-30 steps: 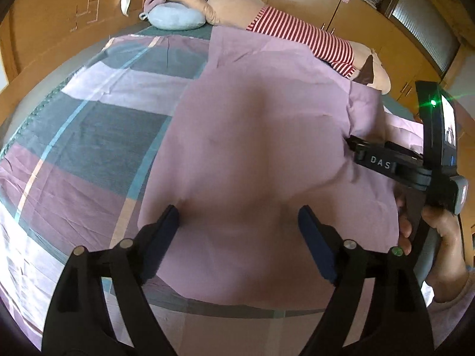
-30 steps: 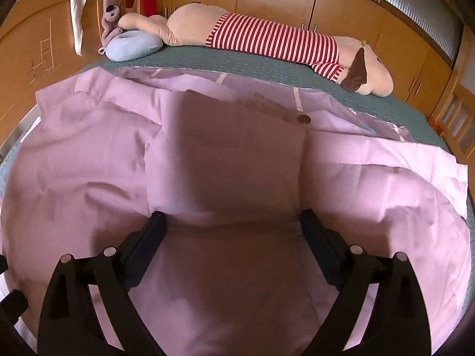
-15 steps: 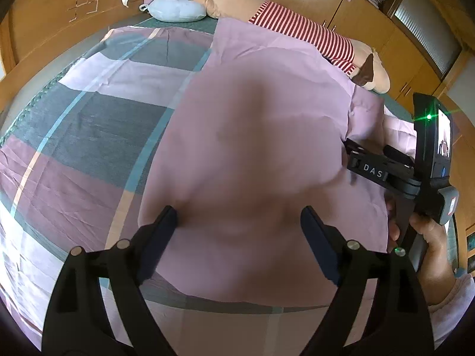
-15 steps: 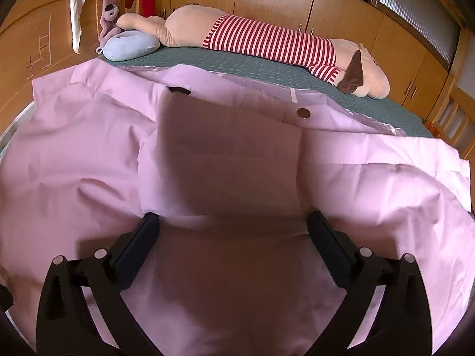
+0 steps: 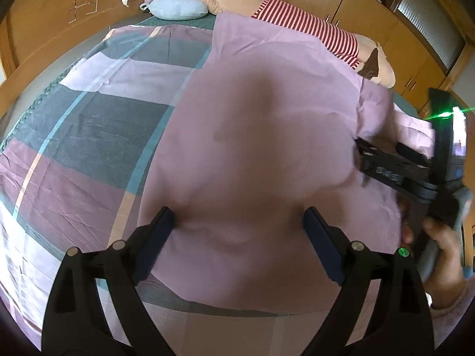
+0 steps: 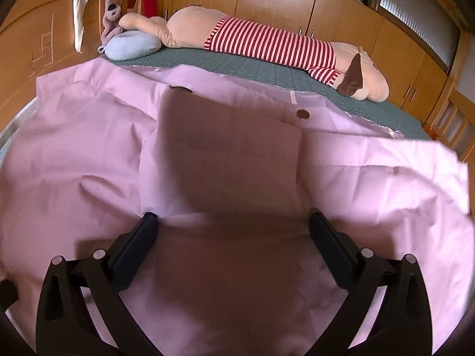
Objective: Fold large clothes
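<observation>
A large pink garment (image 5: 267, 118) lies spread over the bed, and a round snap (image 6: 302, 114) shows near its far edge. My left gripper (image 5: 237, 212) hangs over the garment's near left part. Its jaws are opening, and a soft hump of the pink cloth lies loose between them, not pinched. My right gripper (image 6: 233, 216) stands wide open over a folded layer of the garment (image 6: 89, 154), with cloth between its fingers but not pressed. In the left wrist view a person's hand (image 5: 442, 246) holds the right tool at the right edge.
A plaid bedspread (image 5: 89, 118) covers the bed to the left of the garment. A long plush toy in a red striped shirt (image 6: 267, 44) and a blue cushion (image 6: 133, 46) lie along the far side. Wooden cupboards (image 6: 341, 14) stand behind the bed.
Both pairs of jaws have spread wider, and the pink cloth between them has gone slack. The right tool has shifted a little in the left wrist view.
</observation>
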Available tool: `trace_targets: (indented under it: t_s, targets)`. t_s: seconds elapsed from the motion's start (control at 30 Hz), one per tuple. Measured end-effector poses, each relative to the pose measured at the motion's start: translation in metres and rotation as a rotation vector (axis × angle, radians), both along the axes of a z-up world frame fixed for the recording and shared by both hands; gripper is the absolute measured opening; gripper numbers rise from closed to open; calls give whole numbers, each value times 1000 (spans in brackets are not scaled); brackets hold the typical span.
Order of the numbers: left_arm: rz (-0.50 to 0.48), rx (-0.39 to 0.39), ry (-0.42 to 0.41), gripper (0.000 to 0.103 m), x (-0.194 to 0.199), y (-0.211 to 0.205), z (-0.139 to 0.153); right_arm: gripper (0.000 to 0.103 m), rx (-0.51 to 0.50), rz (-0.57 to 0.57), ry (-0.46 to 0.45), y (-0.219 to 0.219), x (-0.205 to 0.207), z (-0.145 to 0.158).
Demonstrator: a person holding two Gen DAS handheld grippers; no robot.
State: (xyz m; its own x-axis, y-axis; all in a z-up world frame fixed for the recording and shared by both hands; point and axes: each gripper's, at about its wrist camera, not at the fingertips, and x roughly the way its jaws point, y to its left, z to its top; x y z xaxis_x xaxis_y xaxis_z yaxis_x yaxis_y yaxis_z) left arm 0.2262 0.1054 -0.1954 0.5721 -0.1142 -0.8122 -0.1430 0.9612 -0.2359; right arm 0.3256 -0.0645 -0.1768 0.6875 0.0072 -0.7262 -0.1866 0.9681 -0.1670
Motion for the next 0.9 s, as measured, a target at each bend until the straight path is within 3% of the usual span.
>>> trace_targets:
  t_s: [0.1,0.17,0.33,0.37,0.43,0.5,0.57,0.67,0.73,0.83,0.9]
  targets:
    - [6,-19,6,91,2,5,-2,102,67,-1,-164,-12,-31,34]
    - [11,-34,10,91,3,7,-4,102,60,-36,-214,-25,-36,45]
    - [8,-20,10,92,5,8,-5,102,3,-300,-164,-101,0,39]
    - [6,-19,9,93,5,7,-6,102,32,-340,-145,-118,5,38]
    - [-2,-17,1,93,5,5,-5,102,190,-417,-91,-162,14,28]
    - [-14,8,-13,94,6,1,-3,102,259,-442,-55,-179,17,22]
    - [-11,29,-14,94,6,-2,-3,102,251,-434,-46,-181,17,26]
    - [-3,24,1,95,7,0,-7,102,240,-454,-164,-188,-3,43]
    - [2,1,8,95,8,3,-8,102,257,-474,-194,-202,-10,44]
    - [2,0,8,95,8,4,-8,102,263,-556,-112,-233,-4,19]
    - [-2,9,2,96,7,1,-8,102,326,-571,-51,-248,1,-1]
